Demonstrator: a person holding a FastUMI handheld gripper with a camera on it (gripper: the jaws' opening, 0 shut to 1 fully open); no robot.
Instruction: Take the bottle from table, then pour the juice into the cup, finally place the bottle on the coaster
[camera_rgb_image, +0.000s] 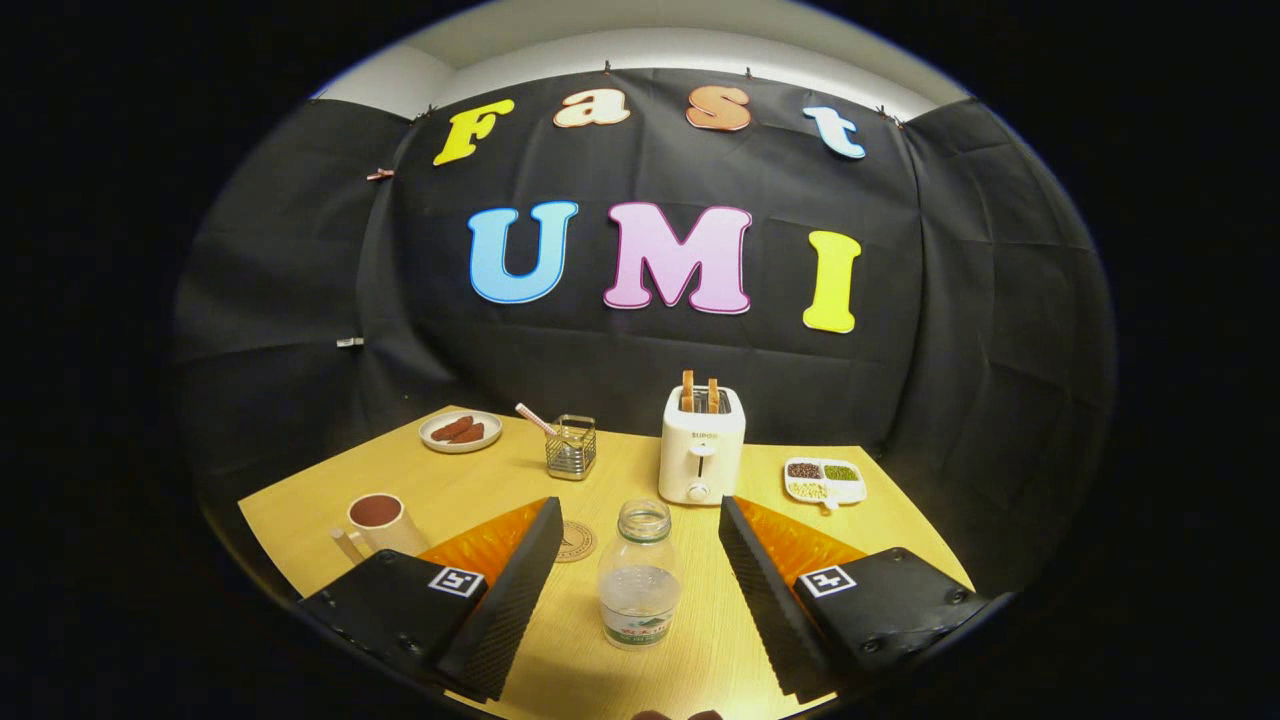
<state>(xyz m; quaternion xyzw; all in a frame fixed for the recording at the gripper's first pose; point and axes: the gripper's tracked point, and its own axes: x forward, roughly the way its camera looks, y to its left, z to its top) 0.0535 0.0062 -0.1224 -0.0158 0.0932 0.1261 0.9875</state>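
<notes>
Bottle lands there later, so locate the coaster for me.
In the gripper view the coaster lies flat on the table, partly hidden behind the open gripper's left finger, between the cup and the bottle.

The coaster (574, 541), left of the bottle (637, 577), is partly hidden behind the left finger of the claw (636, 570), whose fingers stand wide apart, touching nothing. The same finger covers the foot of the cup (380, 522) further left of the bottle. The bottle's label print is too small to make out. Behind the bottle, the wire holder's (571, 446) contents cannot be told. The surface (600, 660) is cut off at its near edge.
</notes>
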